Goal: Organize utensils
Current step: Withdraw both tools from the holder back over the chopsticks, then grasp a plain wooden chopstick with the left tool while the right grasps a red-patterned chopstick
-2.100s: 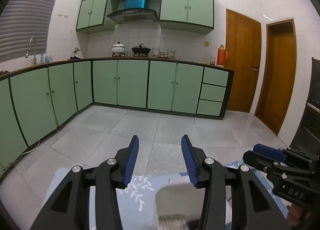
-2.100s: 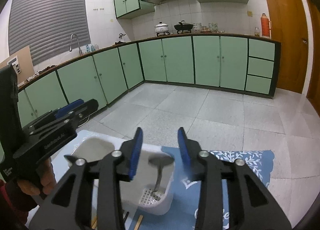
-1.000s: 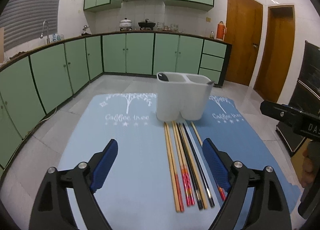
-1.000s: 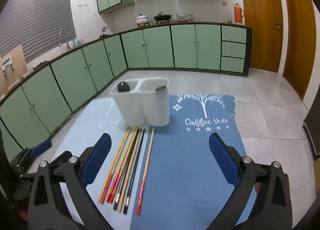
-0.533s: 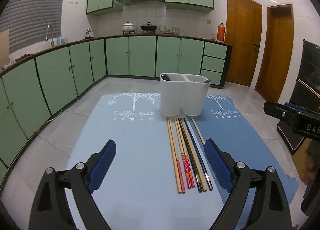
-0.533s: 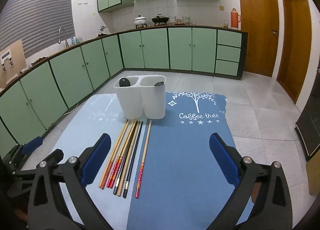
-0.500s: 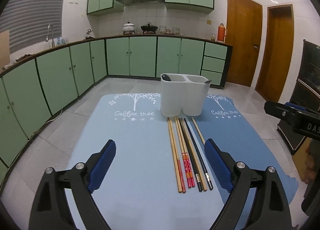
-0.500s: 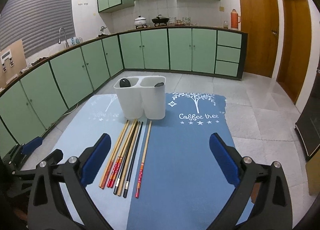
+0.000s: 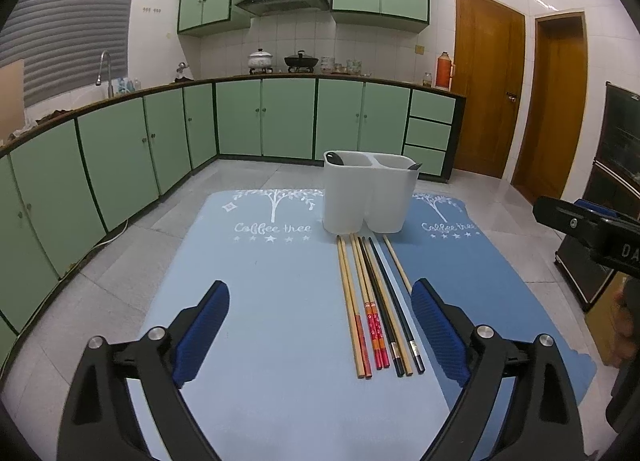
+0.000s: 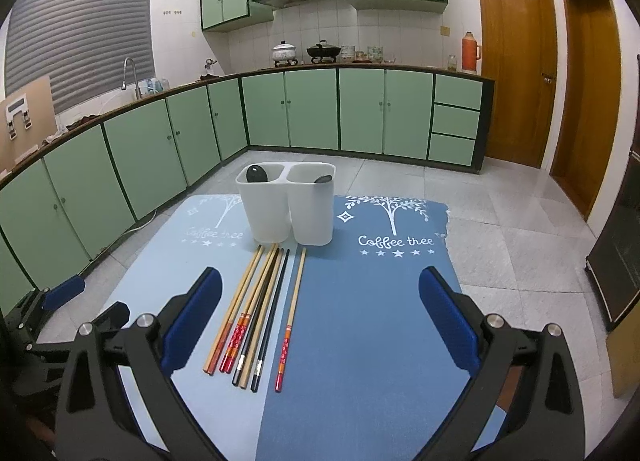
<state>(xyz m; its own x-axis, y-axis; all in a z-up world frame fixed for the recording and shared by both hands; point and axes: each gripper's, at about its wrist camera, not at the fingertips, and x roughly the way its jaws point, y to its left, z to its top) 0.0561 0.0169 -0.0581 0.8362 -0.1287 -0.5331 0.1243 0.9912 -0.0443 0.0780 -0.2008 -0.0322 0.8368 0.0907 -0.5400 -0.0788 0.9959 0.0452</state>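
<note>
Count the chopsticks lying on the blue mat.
8. A bunch of seven lies side by side in front of the white holder; a single chopstick lies apart on their right. The bunch overlaps, so one could be hidden.

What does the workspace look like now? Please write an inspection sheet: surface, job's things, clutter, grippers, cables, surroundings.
Surface: blue mats, a lighter and a darker one side by side, printed "Coffee tree".
Job's things: white two-compartment holder upright at the far end, a dark utensil end showing in each compartment; chopsticks lying flat in a row in front of it, one slightly apart.
Clutter: nothing seen on the mats.
Grippers: left gripper open, its fingers just widened, nothing between them; right gripper open, empty.
Cables: one white cable on the floor by the cabinets.
Surroundings: green kitchen cabinets, pots on the counter, wooden doors.
</note>
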